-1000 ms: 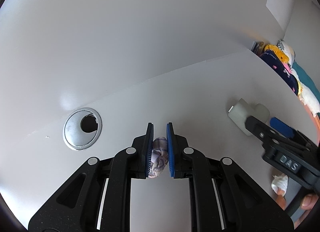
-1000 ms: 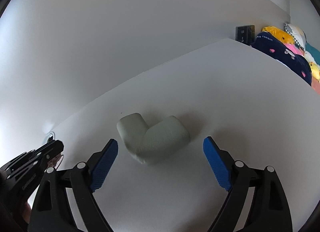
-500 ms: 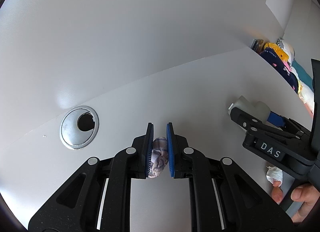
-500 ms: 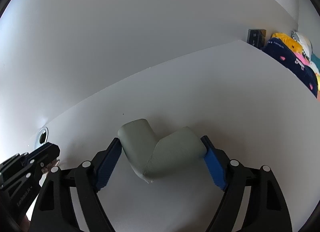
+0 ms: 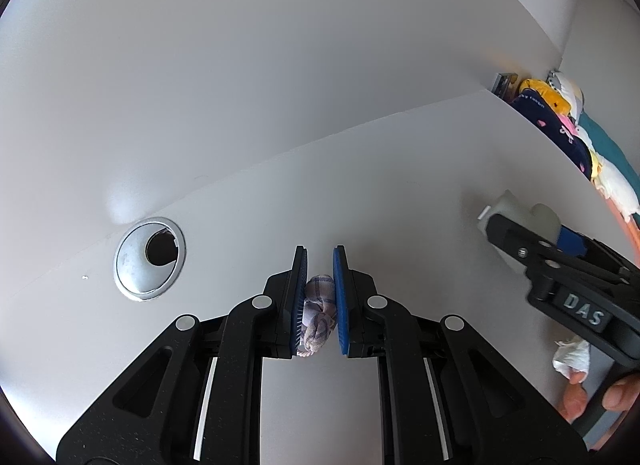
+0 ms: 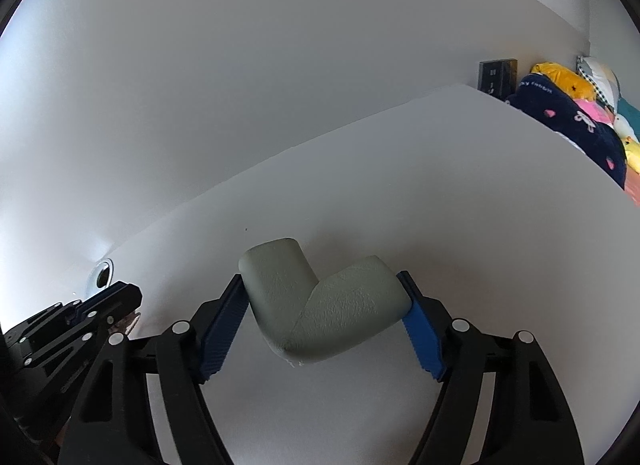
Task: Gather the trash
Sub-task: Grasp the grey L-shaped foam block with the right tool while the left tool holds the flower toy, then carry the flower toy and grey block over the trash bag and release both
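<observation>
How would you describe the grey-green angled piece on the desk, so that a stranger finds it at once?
Start at the white desk below the pale wall. Near its front, between the blue pads of the right gripper, which press on both its ends, lies the foam corner piece. It alone is grey-green, thick, rounded and bent into an L; the left gripper holds only a small checked cloth scrap.

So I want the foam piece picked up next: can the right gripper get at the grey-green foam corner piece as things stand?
Probably yes. The right gripper already straddles the grey-green foam corner piece, its jaws have just been closing and now press its two ends. Nothing on the white table blocks it.
</observation>
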Motion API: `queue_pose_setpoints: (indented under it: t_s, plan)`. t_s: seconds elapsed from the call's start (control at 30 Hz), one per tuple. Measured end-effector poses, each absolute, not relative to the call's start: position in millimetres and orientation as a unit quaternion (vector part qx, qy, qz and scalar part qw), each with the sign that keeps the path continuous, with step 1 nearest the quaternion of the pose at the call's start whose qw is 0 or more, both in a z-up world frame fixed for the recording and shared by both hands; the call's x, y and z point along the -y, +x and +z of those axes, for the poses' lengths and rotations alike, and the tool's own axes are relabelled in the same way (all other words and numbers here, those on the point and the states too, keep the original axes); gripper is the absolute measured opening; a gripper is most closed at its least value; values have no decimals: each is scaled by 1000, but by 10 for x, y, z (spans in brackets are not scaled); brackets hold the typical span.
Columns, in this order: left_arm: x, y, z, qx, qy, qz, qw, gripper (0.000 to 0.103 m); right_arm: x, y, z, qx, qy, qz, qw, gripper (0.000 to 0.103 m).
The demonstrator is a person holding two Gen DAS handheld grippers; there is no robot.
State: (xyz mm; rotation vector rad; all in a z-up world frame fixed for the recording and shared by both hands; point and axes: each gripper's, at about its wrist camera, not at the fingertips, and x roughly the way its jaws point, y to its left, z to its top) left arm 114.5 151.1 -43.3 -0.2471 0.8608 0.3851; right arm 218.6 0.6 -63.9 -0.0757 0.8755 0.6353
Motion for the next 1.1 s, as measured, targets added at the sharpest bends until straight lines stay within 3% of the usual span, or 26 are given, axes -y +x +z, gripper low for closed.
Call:
queue_pose_setpoints:
  t_s: [1.1]
  plan:
    - [-295, 782, -12, -393, -53, 84, 914, 13, 1530, 1586, -94, -386, 31, 236, 892, 75]
